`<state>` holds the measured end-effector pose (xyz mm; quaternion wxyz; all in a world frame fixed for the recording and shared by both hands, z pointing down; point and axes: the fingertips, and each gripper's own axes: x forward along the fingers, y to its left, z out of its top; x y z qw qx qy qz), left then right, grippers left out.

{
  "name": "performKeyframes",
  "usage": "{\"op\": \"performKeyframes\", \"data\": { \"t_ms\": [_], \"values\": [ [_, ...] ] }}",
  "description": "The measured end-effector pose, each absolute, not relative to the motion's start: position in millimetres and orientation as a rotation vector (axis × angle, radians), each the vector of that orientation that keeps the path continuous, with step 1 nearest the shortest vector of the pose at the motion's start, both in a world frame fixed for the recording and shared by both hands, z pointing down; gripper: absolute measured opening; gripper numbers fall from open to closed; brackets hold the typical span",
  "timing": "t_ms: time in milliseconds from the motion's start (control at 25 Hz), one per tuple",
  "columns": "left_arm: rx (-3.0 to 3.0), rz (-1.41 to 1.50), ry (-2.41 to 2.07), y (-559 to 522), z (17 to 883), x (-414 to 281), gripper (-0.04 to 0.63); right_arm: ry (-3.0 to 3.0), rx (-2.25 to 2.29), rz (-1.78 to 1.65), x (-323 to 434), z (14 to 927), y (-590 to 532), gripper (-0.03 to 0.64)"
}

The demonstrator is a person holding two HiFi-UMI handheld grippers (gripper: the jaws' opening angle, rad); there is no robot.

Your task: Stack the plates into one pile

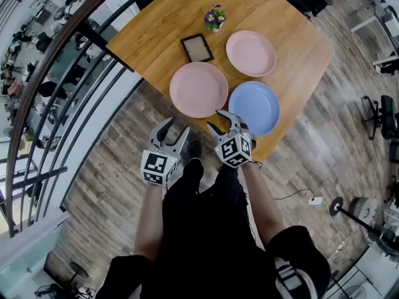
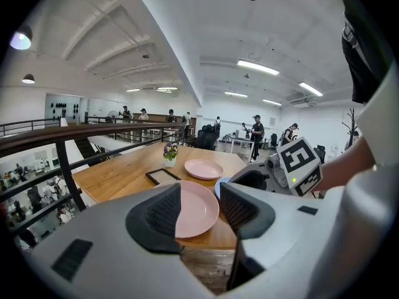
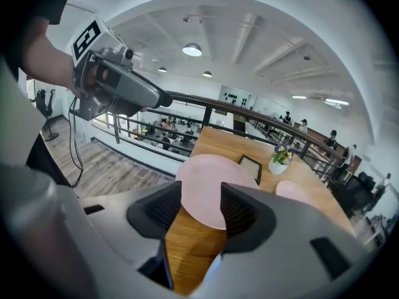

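Note:
Three plates lie apart on the wooden table (image 1: 156, 23): a pink plate (image 1: 198, 89) nearest me, a blue plate (image 1: 254, 108) to its right, and a second pink plate (image 1: 250, 53) farther back. My left gripper (image 1: 174, 132) hangs open over the floor, just short of the table's edge, and looks at the near pink plate (image 2: 198, 207). My right gripper (image 1: 218, 122) is open too, its tips at the table's near edge between the near pink plate (image 3: 206, 178) and the blue one. Neither gripper holds anything.
A dark picture frame (image 1: 197, 48) and a small pot of purple flowers (image 1: 214, 18) stand behind the plates. A curved black railing (image 1: 75, 48) runs past the table's left side. Wood floor lies under both grippers. Several people stand far off in the hall.

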<state>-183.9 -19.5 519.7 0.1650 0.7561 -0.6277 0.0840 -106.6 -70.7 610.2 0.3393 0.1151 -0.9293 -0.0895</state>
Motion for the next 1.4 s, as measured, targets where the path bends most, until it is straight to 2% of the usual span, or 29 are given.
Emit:
{"op": "performKeyframes", "data": {
  "t_ms": [640, 1240, 1400],
  "values": [
    [2.123, 0.258, -1.728, -24, 559, -209, 0.201, -2.314, 0.214, -0.22, -139, 675, -62, 0.207],
    [2.066, 0.274, -1.743, -5, 578, -218, 0.201, -2.043, 0.089, -0.607, -140, 726, -58, 0.161],
    [2.057, 0.279, -1.744, -3, 580, -219, 0.201, -1.978, 0.063, -0.754, -140, 730, -58, 0.12]
  ]
}}
